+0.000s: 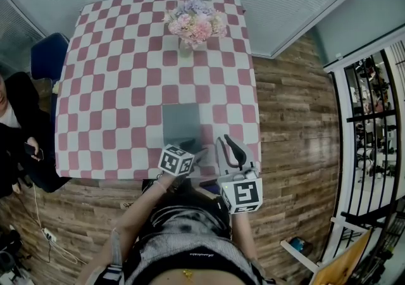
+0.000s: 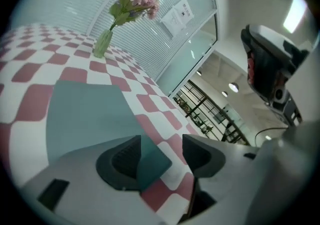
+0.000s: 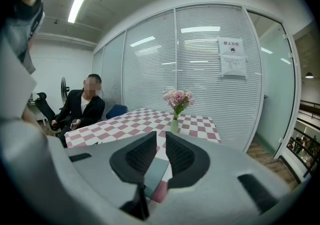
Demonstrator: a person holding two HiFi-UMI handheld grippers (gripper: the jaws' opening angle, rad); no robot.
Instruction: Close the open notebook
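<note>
The notebook (image 1: 182,122) is lying closed and flat on the checkered tabletop (image 1: 114,87), close to the near edge and a little right of centre, well apart from the vase of pink flowers (image 1: 195,21) at the far end. It is showing a plain grey-teal cover with no print or marking that can be made out, and no pages are showing.

The left claw (image 2: 162,156) is standing wide open over the notebook's near corner (image 2: 150,164). That corner is showing in the gap, close to one pad and clear of the other, and whether it is touching the near pad is hard to tell. The right claw (image 3: 161,154) is hanging just off the near edge of the tabletop with only a narrow gap between its pads and nothing in its hold. A sliver of the cover (image 3: 152,171) is showing beyond that gap.

In the head view the left claw (image 1: 200,152) and its marker cube are covering part of the notebook's near edge, and the right claw (image 1: 229,145) is sitting just beside it. The spine cannot be made out in any view.

A person in dark clothing (image 1: 16,125) is sitting at the left side of the tabletop, partly cut off by the frame.
</note>
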